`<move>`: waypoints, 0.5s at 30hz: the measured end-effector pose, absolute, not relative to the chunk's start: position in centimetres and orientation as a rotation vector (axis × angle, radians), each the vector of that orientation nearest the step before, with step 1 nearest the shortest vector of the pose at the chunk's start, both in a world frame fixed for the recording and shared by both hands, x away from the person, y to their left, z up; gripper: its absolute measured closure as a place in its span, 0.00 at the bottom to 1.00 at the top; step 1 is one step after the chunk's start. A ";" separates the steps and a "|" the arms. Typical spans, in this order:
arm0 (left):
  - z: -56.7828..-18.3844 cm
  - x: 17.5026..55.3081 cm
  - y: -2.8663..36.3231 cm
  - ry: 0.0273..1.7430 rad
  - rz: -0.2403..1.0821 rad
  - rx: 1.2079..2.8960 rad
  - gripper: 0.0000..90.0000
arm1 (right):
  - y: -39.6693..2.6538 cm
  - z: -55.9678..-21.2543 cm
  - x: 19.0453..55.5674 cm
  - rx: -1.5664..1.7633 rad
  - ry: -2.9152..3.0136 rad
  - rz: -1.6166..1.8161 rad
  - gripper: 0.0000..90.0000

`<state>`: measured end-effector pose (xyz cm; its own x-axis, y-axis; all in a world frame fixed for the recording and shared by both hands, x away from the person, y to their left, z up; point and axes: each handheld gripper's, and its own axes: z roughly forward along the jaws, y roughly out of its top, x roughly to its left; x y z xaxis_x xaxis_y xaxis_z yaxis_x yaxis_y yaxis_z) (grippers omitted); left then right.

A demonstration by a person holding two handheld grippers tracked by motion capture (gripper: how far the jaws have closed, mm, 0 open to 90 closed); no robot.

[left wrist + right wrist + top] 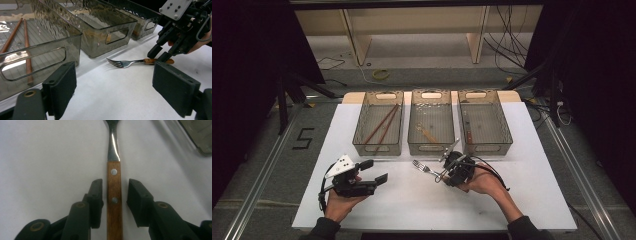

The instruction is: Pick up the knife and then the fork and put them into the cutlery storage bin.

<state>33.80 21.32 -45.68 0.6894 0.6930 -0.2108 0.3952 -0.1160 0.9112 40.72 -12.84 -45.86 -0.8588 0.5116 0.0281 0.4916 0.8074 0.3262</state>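
Covering most of the tabletop (412,200), a smooth matte white sheet carries everything else. Along its far edge stand three rectangular bins of smoky, translucent plastic with slotted handle cut-outs and ribbed floors: the left bin (362,135) holds two slim, round reddish-brown chopsticks (381,126), the middle bin (430,145) a pale wooden piece, the right bin (507,135) a small dark item too small to make out. The left hand-held gripper (378,171), blocky black with flat rubbery pads, rests near the sheet's front left, its jaws spread wide with nothing between them. The right hand-held gripper (115,197) sits just in front of the middle bin, its jaws straddling the handle of the fork (114,192) with a sliver of gap on each side, not yet pressing. That fork lies flat on the sheet: a polished steel neck and tines, then a straight, warm-brown wooden handle fixed by two round metal rivets.
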 end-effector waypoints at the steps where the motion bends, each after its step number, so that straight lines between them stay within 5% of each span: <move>1: -45.7 33.8 21.3 0.875 0.319 1.737 0.21 | -12.8 -45.9 40.7 0.813 2.929 0.497 0.75; 15: -45.7 33.8 21.3 0.875 0.319 1.736 0.21 | -12.4 -46.1 40.6 0.741 2.927 0.456 0.84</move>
<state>33.79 21.27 -45.67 0.6896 0.6927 -0.2113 0.3944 -0.1146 0.9117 40.56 -12.40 -46.08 -0.8785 0.4776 -0.0123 0.4512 0.8379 0.3071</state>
